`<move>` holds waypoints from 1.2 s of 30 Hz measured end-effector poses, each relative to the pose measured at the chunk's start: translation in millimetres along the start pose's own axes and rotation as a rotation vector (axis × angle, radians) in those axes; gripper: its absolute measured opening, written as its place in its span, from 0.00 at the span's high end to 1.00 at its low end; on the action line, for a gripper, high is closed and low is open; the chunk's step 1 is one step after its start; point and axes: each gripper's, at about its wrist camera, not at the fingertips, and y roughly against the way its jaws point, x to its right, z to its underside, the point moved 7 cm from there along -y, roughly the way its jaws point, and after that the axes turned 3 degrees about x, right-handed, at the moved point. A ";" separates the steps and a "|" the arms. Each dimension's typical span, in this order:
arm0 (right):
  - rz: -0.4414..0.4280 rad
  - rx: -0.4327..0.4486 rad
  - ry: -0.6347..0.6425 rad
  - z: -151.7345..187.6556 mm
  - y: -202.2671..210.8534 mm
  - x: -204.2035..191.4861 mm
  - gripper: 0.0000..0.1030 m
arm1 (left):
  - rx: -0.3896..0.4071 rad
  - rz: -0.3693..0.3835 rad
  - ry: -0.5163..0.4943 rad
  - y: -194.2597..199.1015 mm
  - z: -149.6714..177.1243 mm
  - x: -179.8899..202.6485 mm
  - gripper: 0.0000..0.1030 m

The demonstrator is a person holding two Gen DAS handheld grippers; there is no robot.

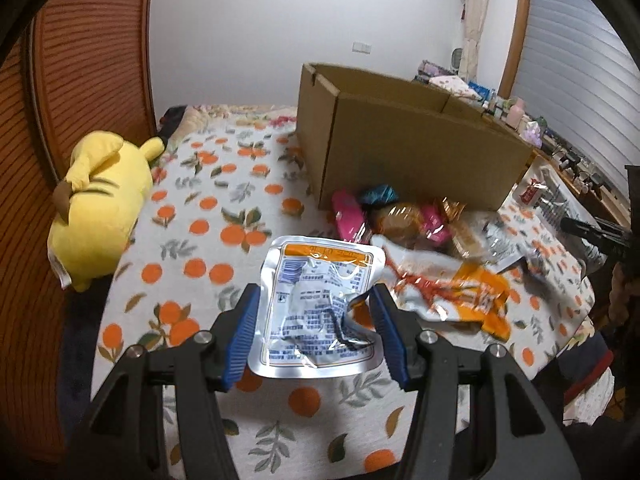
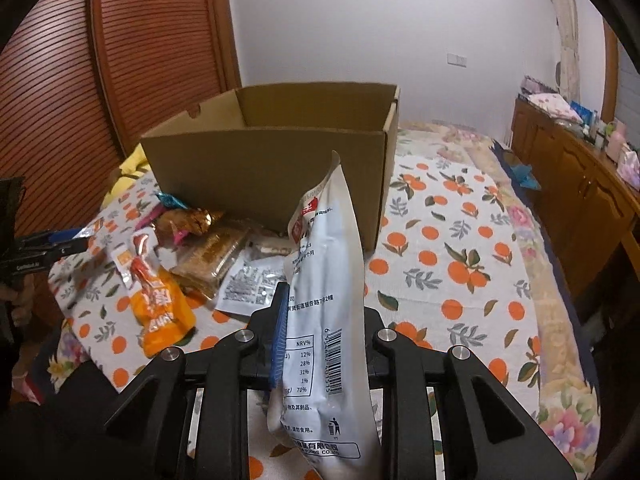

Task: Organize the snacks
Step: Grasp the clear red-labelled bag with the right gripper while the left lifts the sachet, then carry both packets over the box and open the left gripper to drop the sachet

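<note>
**Snacks head for the box, one pouch in each hand**

Snacks lie heaped on an orange-print bedspread (image 1: 224, 208) at the foot of an open cardboard box (image 1: 412, 152), as both tongs carry packets above the bed. The left tongs (image 1: 314, 300) pinch a silver pouch (image 1: 316, 300) by its two side edges, its printed back facing the camera, crumpled where the blue pads (image 1: 242, 332) press in. The right tongs (image 2: 320, 320) are pressed together on a white pouch (image 2: 324, 320) held on edge, its tip pointing up toward the box, seen here as (image 2: 272, 160).

The rest of the pile waits just beside the box's near wall: an orange sachet (image 2: 160, 316), a clear-wrapped brown cake (image 2: 216, 260), pink and teal wrappers. A yellow plush toy (image 1: 100, 208) rests at the bed's far edge, well apart from the work.

The step in hand appears to be the carry from pile to box; neither pouch is over the opening yet. The next move would call for lifting each packet above the rim, then spreading the tongs so it drops inside. The slack foil may shift in the grip on the way.
</note>
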 end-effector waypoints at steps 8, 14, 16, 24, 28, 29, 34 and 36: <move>-0.007 0.055 0.029 -24.4 16.7 -8.6 0.78 | 0.073 0.049 -0.048 10.2 -44.4 32.1 0.47; 0.000 0.085 0.051 -43.8 19.6 -8.0 0.78 | 0.110 0.073 -0.082 4.7 -77.2 52.4 0.47; 0.005 0.095 0.052 -51.4 18.2 -6.2 0.78 | 0.116 0.082 -0.082 0.6 -88.2 57.1 0.47; 0.014 0.113 0.057 -80.6 5.7 -4.5 0.78 | 0.134 0.099 -0.091 -11.4 -124.1 68.4 0.47; 0.013 0.115 0.062 -92.0 -2.4 -6.4 0.78 | 0.139 0.087 -0.105 -19.0 -139.7 70.1 0.47; 0.011 0.115 0.062 -95.1 -4.6 -7.1 0.78 | 0.138 0.086 -0.110 -21.8 -143.6 70.4 0.47; -0.002 0.112 0.056 -110.4 -18.7 -7.5 0.78 | 0.124 0.079 -0.118 -38.7 -158.4 70.3 0.47; -0.010 0.108 0.051 -116.4 -24.5 -7.1 0.78 | 0.121 0.072 -0.110 -47.7 -165.2 70.0 0.47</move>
